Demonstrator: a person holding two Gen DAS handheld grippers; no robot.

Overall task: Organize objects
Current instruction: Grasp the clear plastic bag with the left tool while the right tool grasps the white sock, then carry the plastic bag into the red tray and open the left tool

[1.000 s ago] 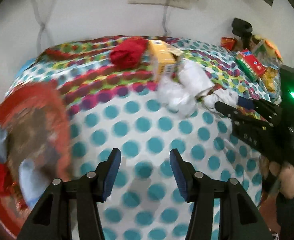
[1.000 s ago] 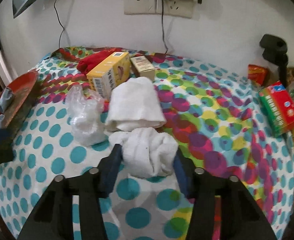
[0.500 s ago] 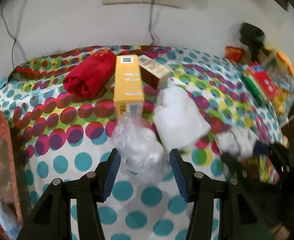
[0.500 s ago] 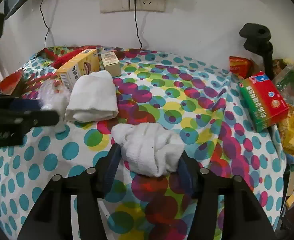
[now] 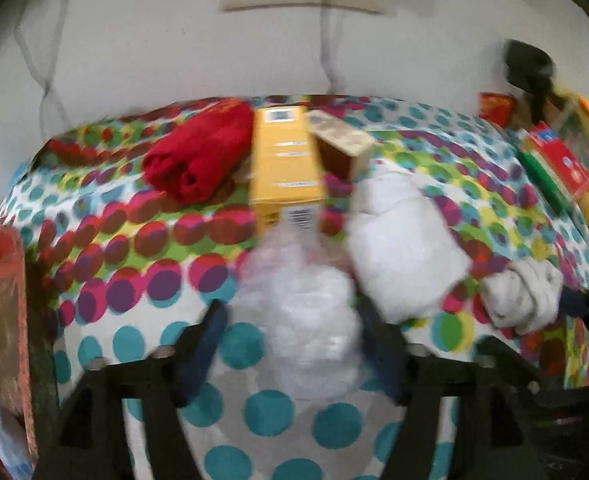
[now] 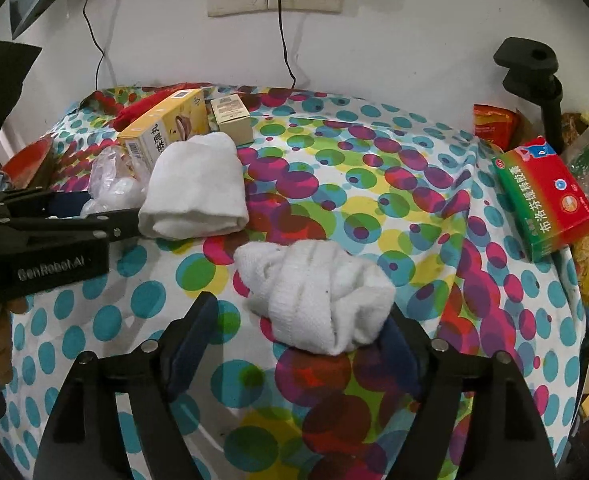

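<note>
A crumpled clear plastic bag [image 5: 306, 320] lies on the dotted tablecloth [image 5: 142, 292] between the fingers of my left gripper [image 5: 294, 332]. Its jaws are opening, and a gap shows beside the left pad. The picture is blurred. In the right wrist view a rolled white cloth [image 6: 318, 300] rests on the tablecloth [image 6: 374, 200] between the fingers of my right gripper [image 6: 298, 336]. Those jaws are opening too; the left pad stands clear of the cloth, the right one sits close against it. The left gripper [image 6: 74, 216] shows side-on at that view's left.
Behind the bag lie a folded white towel [image 5: 406, 240], a yellow box [image 5: 286, 168], a small tan box [image 5: 342, 144] and a red cloth [image 5: 198, 160]. A red tray [image 5: 2, 292] stands at the left edge. A green-and-red box [image 6: 542, 204], snack packets and a black stand [image 6: 534, 76] crowd the right.
The left gripper swung from the red tray over to the plastic bag and its jaws widened around it. The right gripper carried the rolled cloth rightward, away from the towel, then loosened.
</note>
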